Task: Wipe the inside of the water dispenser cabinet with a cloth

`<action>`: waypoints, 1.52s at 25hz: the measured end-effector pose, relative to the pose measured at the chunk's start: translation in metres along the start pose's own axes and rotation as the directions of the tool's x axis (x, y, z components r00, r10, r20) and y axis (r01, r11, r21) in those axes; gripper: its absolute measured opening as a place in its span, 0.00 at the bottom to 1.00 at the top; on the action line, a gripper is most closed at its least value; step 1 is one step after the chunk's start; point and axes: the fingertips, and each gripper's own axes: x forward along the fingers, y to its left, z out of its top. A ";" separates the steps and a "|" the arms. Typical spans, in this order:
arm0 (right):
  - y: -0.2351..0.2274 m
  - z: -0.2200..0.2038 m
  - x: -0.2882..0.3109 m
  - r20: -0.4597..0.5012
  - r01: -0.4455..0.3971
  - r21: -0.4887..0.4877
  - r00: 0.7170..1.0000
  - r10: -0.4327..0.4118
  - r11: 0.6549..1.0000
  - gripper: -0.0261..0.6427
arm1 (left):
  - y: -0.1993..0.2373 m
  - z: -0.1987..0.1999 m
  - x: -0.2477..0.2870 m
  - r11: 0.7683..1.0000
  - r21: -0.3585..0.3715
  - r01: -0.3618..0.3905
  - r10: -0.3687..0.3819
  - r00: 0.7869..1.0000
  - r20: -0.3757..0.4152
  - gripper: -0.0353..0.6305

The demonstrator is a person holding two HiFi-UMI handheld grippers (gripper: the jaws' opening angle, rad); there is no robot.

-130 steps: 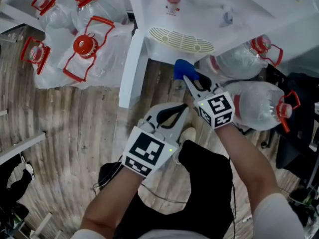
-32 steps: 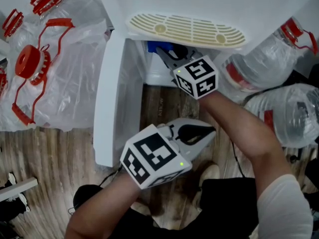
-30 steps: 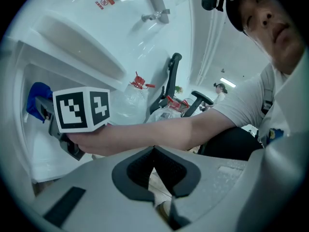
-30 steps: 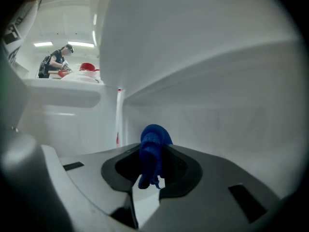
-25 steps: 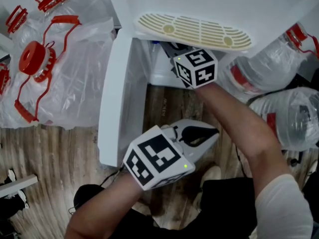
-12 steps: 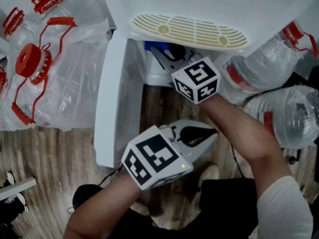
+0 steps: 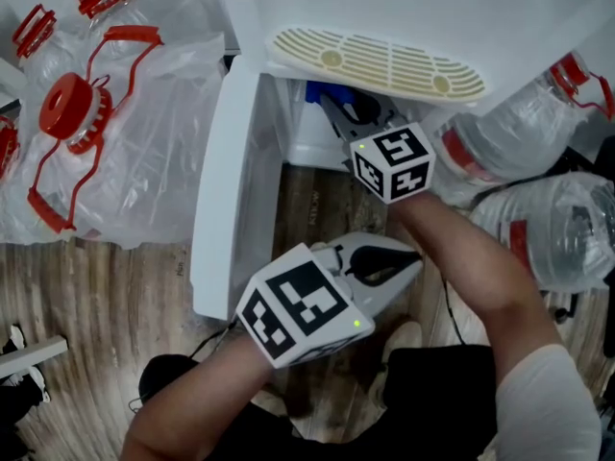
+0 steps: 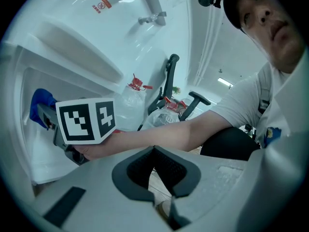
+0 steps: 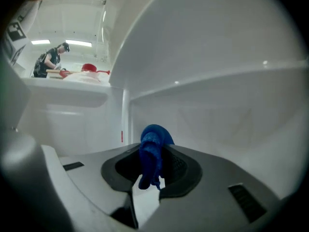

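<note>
Wiping, step in hand: I judge this mid-wipe. My right gripper reaches under the drip tray into the open water dispenser cabinet, upper centre of the head view.
Right claw: jaws clamped on the blue cloth. A wad pokes out past the tips and a short tail hangs down between the pads.
Cloth position: in the head view, a blue patch just inside the cabinet mouth, below the tray's left end. In the right gripper view it sits centre frame, in front of the corner where the white inner walls meet. Whether it touches a wall, I cannot tell.
Left claw: my left gripper has its jaws together with nothing between them. It hovers lower centre over the wooden floor, outside the cabinet, idle.
Cabinet door: swung open, left of centre.
Surroundings: water bottles with red handles under clear plastic, upper left; others at the right edge.
Progress: partway, by my reading. The walls show no marks, so I cannot gauge how much is done.
Next move: press the wad flat onto an inner panel and sweep along it. This calls for a firm clamp so the cloth does not slip, and for clearance from the tray overhead and the door edge.
</note>
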 end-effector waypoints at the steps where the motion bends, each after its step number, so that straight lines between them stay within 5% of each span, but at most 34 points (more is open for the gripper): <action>1: -0.005 -0.009 0.003 -0.025 0.013 -0.015 1.000 -0.013 1.000 0.17 | 0.000 0.000 0.000 1.000 0.001 -0.001 0.001 1.000 0.000 0.06; 9: -0.036 -0.088 0.042 -0.239 0.036 -0.176 0.968 -0.078 0.984 0.17 | 0.002 -0.005 -0.001 1.000 -0.002 -0.013 0.013 1.000 -0.015 0.06; 16: -0.058 -0.134 0.077 -0.357 0.016 -0.207 0.930 -0.091 0.978 0.16 | 0.003 -0.003 0.000 1.000 -0.004 -0.023 0.023 1.000 -0.013 0.06; 34: 0.014 -0.176 0.052 -0.504 -0.292 -0.164 0.846 0.174 0.942 0.16 | 0.004 -0.003 0.008 1.000 -0.007 -0.011 0.010 1.000 -0.014 0.06; 38: 0.015 -0.166 0.042 -0.479 -0.288 -0.191 0.862 0.166 0.938 0.17 | 0.001 0.001 0.011 1.000 -0.008 -0.002 0.001 1.000 -0.005 0.06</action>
